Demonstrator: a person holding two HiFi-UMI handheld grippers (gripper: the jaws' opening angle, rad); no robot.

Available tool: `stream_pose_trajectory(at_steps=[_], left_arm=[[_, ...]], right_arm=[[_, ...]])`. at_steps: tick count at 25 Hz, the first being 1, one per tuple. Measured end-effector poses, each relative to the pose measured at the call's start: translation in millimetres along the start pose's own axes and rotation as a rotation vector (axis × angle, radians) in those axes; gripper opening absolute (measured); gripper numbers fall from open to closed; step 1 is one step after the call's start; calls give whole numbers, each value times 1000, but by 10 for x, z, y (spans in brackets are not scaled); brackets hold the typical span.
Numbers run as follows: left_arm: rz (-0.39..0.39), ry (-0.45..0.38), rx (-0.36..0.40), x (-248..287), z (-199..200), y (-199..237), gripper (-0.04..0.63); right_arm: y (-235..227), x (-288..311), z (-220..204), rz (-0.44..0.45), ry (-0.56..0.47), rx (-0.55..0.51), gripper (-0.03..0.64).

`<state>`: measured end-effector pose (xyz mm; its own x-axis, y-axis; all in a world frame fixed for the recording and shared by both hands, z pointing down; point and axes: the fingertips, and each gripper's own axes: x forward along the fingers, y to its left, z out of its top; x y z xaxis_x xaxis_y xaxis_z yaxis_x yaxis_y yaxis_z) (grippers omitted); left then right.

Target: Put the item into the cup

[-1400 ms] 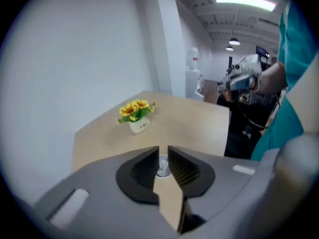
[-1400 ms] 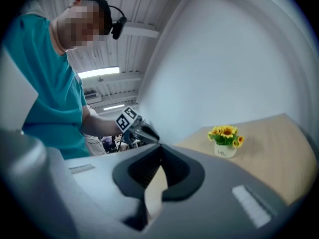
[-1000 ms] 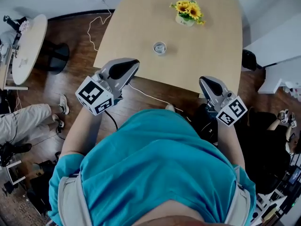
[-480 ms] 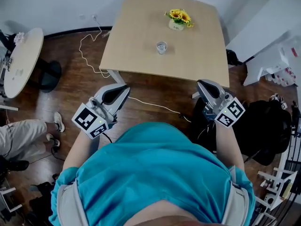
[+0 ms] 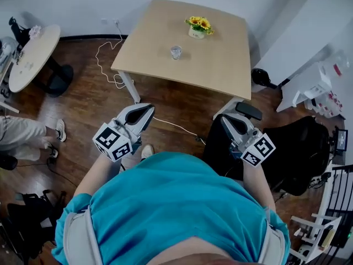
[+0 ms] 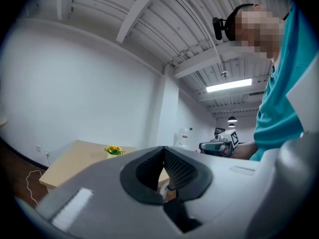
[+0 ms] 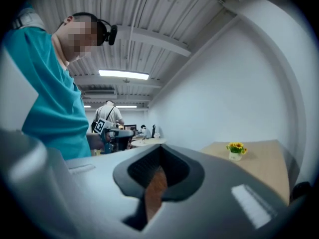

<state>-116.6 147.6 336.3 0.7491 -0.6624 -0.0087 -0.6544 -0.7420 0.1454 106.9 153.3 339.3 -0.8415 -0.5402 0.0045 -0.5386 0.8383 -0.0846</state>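
The left tongs (image 5: 145, 110) and right tongs (image 5: 226, 121) are both clenched, pads meeting with nothing between them. They are held over the wooden floor (image 5: 88, 101), well apart from the cup (image 5: 176, 52). The cup stands on the counter (image 5: 220, 65), near a pot of yellow flowers (image 5: 198, 27).

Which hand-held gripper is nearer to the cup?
Left. The left hand-held gripper hangs over the floor short of the cup; the right hand-held gripper is farther, above the chair.
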Motion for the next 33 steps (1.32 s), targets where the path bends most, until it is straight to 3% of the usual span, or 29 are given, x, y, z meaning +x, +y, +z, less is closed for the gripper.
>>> stream_pose_trajectory(at_steps=[6, 14, 23, 33], left_arm=[[20, 7, 102, 46, 11, -486, 2], [32, -28, 147, -48, 144, -524, 2], [22, -37, 103, -120, 146, -315, 2], [-15, -20, 104, 26, 86, -370, 2]], right_arm=[[-40, -480, -251, -79, -14, 124, 0], [113, -554, -261, -113, 21, 47, 0], [156, -408, -181, -116, 39, 31, 0], [115, -382, -207, -98, 52, 23, 0]])
